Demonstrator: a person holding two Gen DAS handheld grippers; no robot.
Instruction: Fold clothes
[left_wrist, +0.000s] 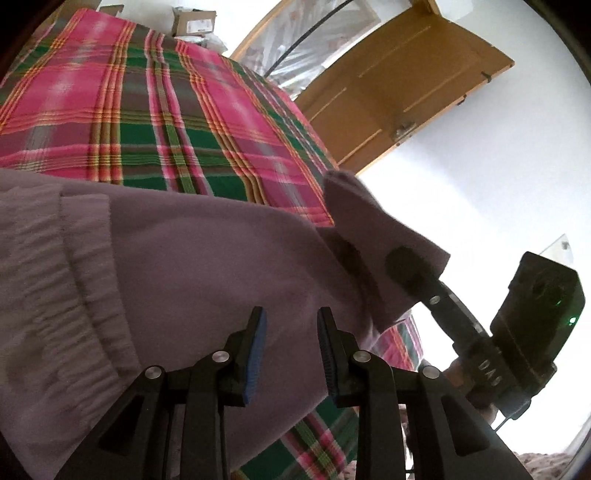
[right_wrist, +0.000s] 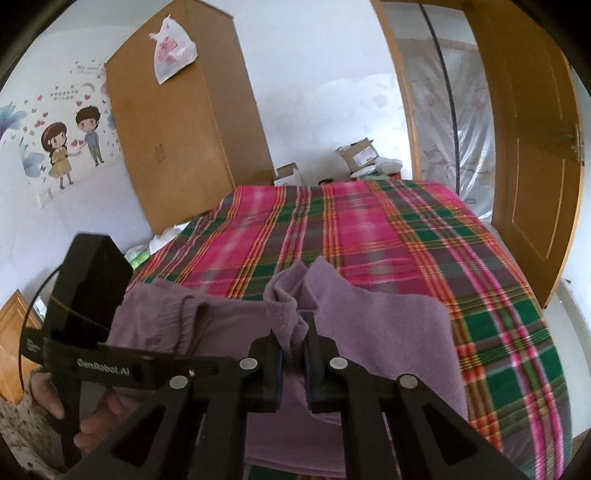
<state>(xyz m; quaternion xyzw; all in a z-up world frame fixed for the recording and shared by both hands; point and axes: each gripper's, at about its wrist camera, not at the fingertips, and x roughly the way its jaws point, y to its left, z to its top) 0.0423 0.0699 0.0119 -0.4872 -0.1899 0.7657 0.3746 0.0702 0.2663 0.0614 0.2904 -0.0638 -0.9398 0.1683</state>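
Looks like mid-fold: the right hand-held gripper (right_wrist: 293, 341) is pinching a bunched bit of the purple fleece garment (right_wrist: 376, 332), which lies at the near edge of the bed with the pink-and-green plaid cover (right_wrist: 369, 236). The left hand-held gripper (left_wrist: 291, 325) hovers over the garment, jaws apart, holding nothing. Next move probably needs the pinched part carried across evenly. Wooden wardrobe (right_wrist: 184, 129) and open wooden door (right_wrist: 535, 147) stand beyond the bed.

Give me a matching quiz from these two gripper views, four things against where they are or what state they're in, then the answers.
Things:
1. purple garment
2. right gripper
3. left gripper
4. white plastic bag

States:
A. open, holding nothing
B. hanging on the wooden wardrobe
C. lying on the plaid bedcover
D. shut on a bunched fold of fabric

Pairs: 1-C, 2-D, 3-A, 4-B
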